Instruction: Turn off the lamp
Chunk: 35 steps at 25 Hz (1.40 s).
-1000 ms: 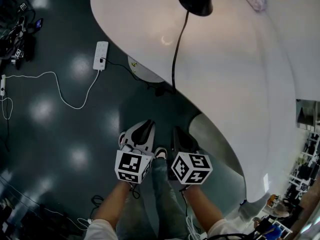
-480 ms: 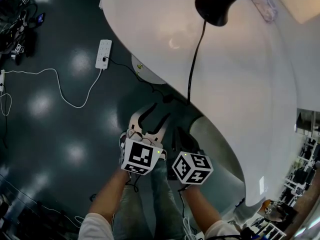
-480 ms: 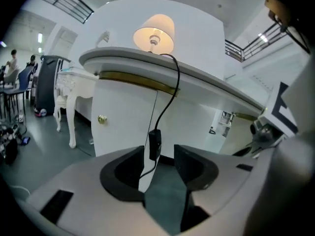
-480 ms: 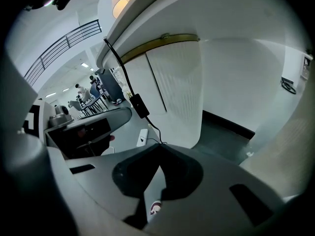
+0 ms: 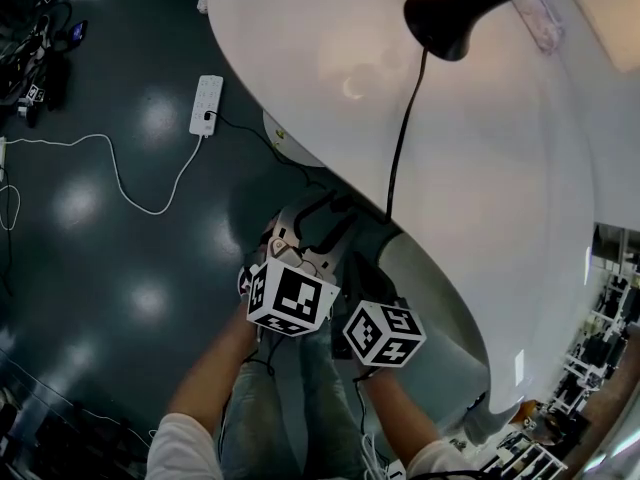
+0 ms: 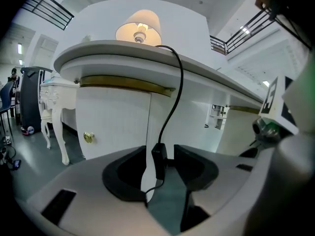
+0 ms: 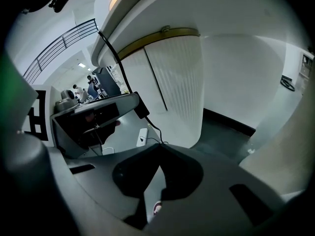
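Observation:
The lamp's black base stands on the white table; its black cord drops over the table's edge. In the left gripper view the lamp's shade glows, lit. The cord's inline switch hangs between the jaws of my left gripper, which have just opened and stand wide, pads clear of the switch. From the head view the left gripper reaches under the table edge. My right gripper hangs beside it, lower, shut and empty.
A white power strip lies on the dark floor with a white cable looping left. The table's white ribbed pedestal rises just beyond the grippers. A white side table with curved legs stands at left.
The left gripper has moved forward toward the table edge, rolled, and gone from shut to wide open, with the cord's switch now between its jaws. The right gripper has hardly moved.

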Each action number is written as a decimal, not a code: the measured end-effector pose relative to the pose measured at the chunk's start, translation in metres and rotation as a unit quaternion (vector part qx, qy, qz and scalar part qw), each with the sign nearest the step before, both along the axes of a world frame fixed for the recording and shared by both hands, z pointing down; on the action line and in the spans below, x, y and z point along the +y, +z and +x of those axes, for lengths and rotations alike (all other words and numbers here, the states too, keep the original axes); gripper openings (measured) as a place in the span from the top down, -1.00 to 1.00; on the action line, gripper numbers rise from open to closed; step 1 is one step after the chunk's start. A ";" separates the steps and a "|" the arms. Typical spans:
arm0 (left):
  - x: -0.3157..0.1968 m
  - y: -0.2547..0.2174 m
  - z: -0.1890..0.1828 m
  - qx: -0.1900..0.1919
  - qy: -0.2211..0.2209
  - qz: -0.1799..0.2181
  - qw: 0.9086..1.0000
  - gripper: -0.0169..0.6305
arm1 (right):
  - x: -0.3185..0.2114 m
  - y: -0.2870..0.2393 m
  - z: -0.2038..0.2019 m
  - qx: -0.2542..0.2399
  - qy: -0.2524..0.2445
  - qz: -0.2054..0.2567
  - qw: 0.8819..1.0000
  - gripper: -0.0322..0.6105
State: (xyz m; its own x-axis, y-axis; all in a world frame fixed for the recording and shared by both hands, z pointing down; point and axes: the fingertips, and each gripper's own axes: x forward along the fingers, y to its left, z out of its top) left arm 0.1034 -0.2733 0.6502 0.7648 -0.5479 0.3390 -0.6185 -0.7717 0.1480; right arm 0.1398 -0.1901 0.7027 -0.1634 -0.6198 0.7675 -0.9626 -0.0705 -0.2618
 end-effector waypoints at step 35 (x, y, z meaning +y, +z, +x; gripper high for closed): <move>-0.002 0.012 0.005 0.002 0.005 -0.031 1.000 0.62 | -0.006 0.007 0.004 -0.005 0.015 -0.008 1.000 0.90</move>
State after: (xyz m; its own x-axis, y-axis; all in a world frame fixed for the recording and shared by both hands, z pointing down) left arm 0.1089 -0.2751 0.6618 0.7715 -0.5184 0.3688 -0.6101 -0.7672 0.1980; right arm 0.1436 -0.1966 0.7096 -0.1527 -0.6118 0.7761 -0.9573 -0.1035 -0.2700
